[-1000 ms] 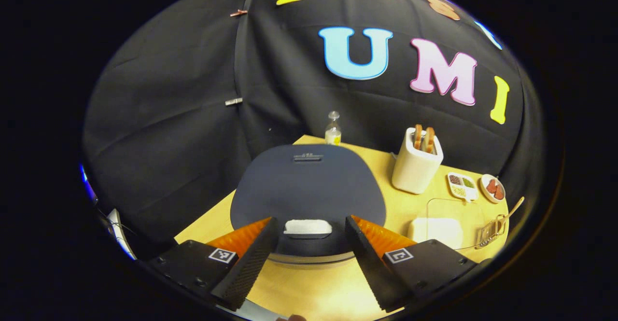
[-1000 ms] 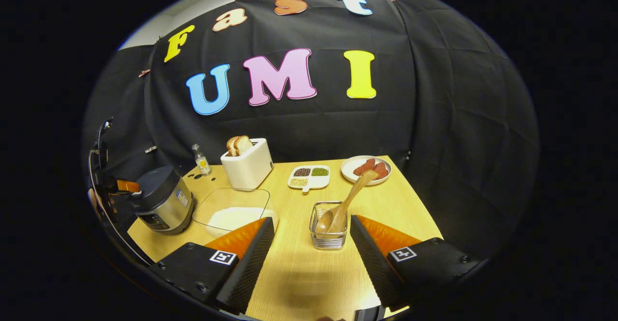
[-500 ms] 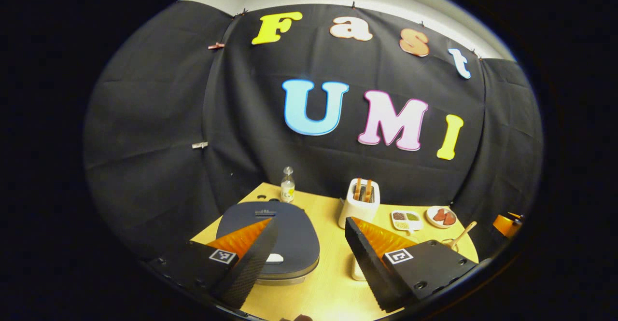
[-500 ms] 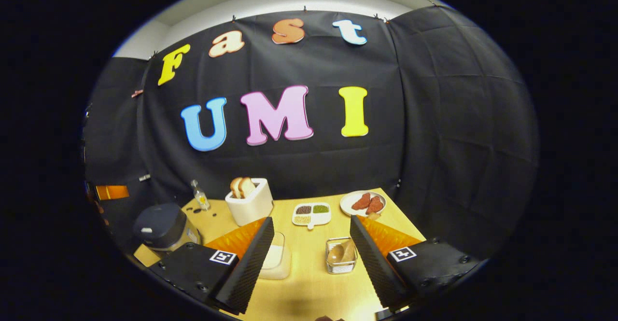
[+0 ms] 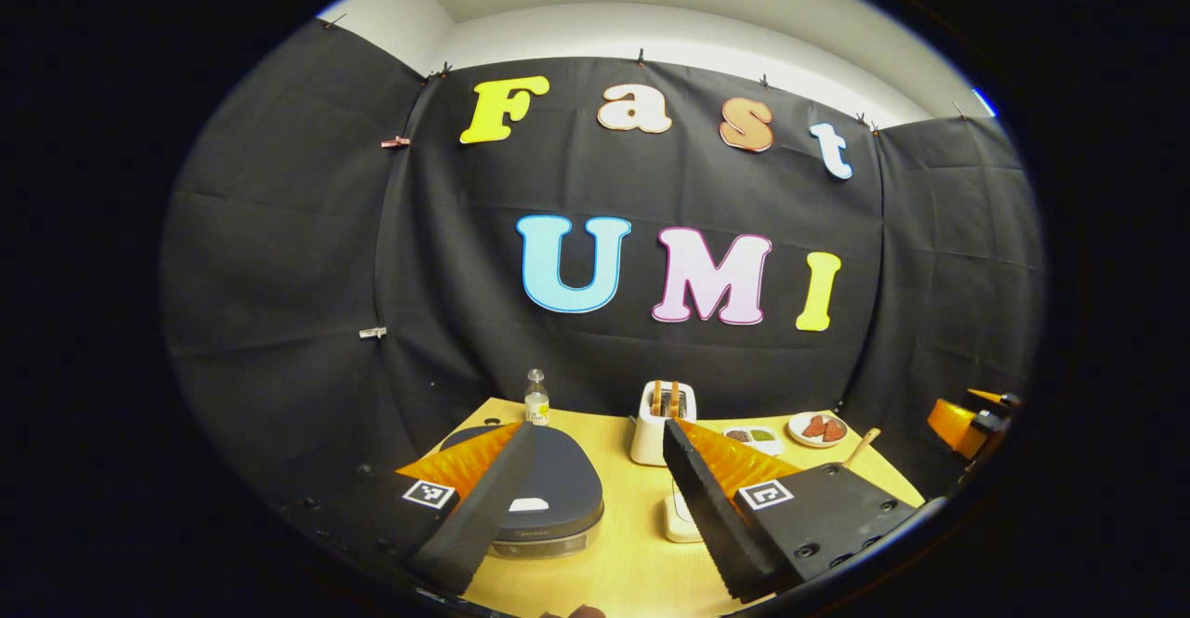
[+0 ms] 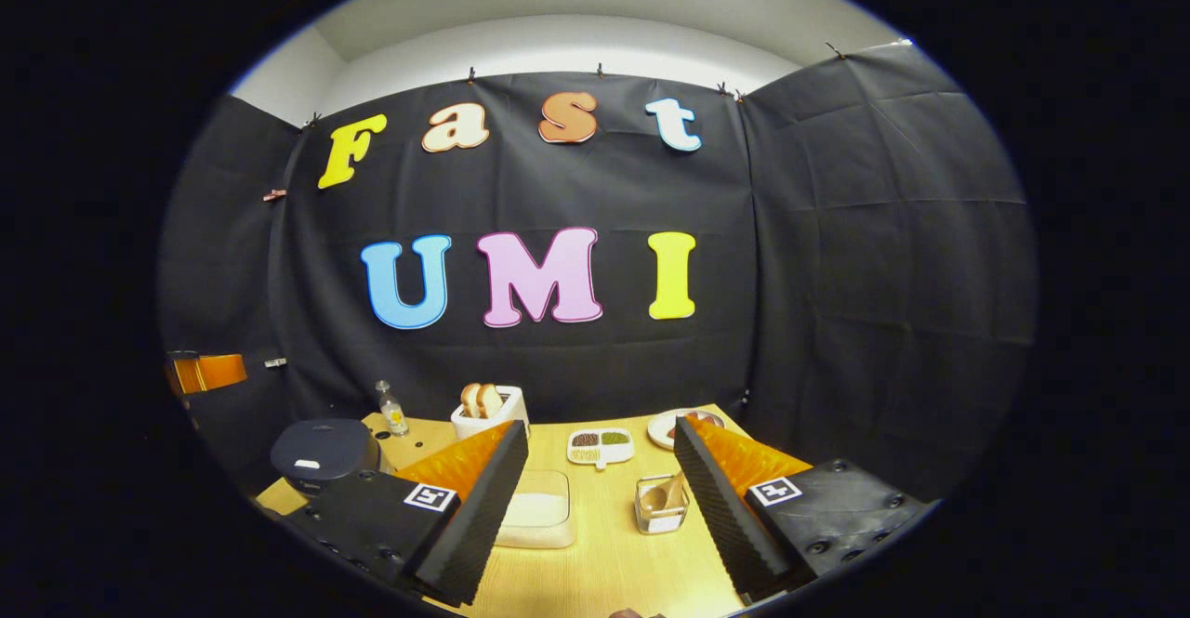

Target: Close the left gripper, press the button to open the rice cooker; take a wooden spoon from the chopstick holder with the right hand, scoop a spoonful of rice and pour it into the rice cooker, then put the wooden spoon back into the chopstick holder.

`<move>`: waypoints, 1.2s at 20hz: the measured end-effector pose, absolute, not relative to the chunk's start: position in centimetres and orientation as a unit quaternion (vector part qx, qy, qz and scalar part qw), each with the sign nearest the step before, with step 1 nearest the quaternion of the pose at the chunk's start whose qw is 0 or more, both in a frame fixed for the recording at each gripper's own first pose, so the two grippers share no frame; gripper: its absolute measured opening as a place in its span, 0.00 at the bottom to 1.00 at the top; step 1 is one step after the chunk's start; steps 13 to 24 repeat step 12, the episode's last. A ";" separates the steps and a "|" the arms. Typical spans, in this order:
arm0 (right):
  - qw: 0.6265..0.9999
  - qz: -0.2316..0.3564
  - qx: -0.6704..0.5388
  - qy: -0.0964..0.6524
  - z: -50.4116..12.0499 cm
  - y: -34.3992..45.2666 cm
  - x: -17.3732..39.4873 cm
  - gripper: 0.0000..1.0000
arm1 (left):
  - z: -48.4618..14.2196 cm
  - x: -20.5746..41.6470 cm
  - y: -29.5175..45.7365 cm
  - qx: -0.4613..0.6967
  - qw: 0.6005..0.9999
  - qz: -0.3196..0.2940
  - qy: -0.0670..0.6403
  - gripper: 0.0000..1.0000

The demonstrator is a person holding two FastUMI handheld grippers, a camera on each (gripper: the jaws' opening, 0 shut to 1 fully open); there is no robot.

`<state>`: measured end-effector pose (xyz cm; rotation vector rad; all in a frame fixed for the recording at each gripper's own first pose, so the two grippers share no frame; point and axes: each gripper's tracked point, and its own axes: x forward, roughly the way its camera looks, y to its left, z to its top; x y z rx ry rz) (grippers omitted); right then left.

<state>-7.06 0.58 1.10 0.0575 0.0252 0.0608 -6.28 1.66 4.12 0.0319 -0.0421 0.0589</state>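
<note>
Your left gripper [image 5: 588,493] hides part of the lidded rice cooker [image 5: 556,488]. Your right gripper [image 6: 600,497] cuts off the wooden spoon [image 6: 667,495] in its holder [image 6: 658,516]. Both gape wide, holding nothing, above the table [image 6: 604,571].

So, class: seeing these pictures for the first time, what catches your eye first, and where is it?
The dark rice cooker, lid shut, stands at the table's near left behind the left claw. The white toaster holding bread stands at the back, and the wooden spoon leans in its holder before the right claw.
</note>
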 end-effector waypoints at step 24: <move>0.998 0.049 0.028 0.033 1.0 3.4 -9.6 0.98 | 0.9 -9.7 2.3 -0.014 1.000 0.004 0.007 0.95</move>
